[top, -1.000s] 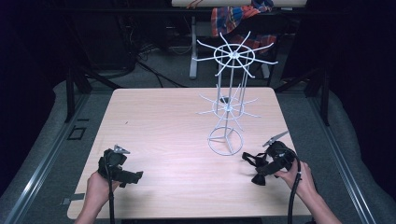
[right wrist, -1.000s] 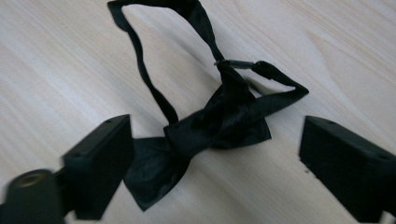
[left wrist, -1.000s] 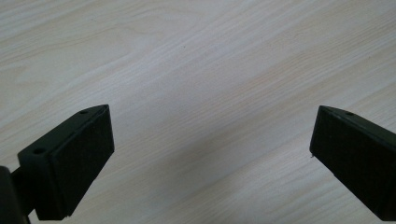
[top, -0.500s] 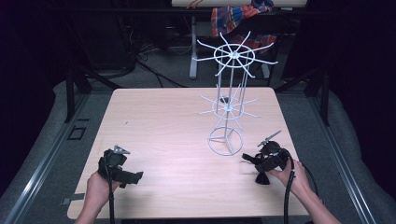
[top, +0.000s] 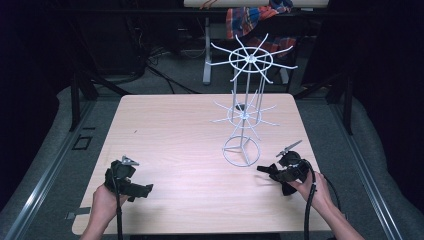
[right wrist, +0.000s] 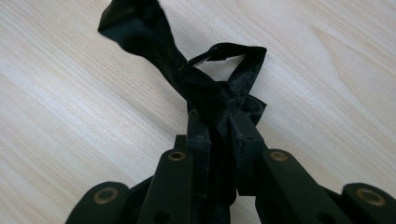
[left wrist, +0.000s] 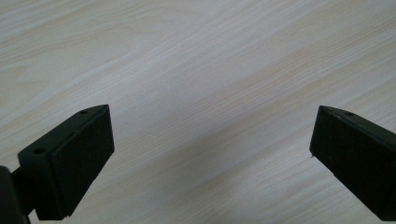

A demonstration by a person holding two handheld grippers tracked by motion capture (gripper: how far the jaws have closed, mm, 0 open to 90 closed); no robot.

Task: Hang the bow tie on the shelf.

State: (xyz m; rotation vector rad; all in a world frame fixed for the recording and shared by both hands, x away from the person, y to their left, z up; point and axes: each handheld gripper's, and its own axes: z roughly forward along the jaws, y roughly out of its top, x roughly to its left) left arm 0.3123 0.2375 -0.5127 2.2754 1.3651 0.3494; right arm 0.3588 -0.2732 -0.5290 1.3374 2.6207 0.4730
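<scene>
Right hand-held gripper [right wrist: 219, 126]: jaws clamped on black fabric strip [right wrist: 187, 79], near tabletop [top: 175, 130] front-right corner, beside white wire rack [top: 245, 115]. Left hand-held gripper [left wrist: 210, 154]: jaws wide apart, holding nothing, front-left corner.

Lighting, high view: we note the table [top: 175, 130] brightly and evenly lit from above, with the surroundings falling into near black. The wire rack [top: 245, 107] casts only faint shadows.

Sharpness, high view: we find it soft overall, fine wires slightly fuzzy.

Left gripper view: we record pale, washed wood grain under diffuse light, with a soft grey shadow between the jaws.

Right gripper view: we see the black cloth strip [right wrist: 205, 88] swallowing detail, with dull sheen on its folds; the near linkage is mildly blurred.
</scene>
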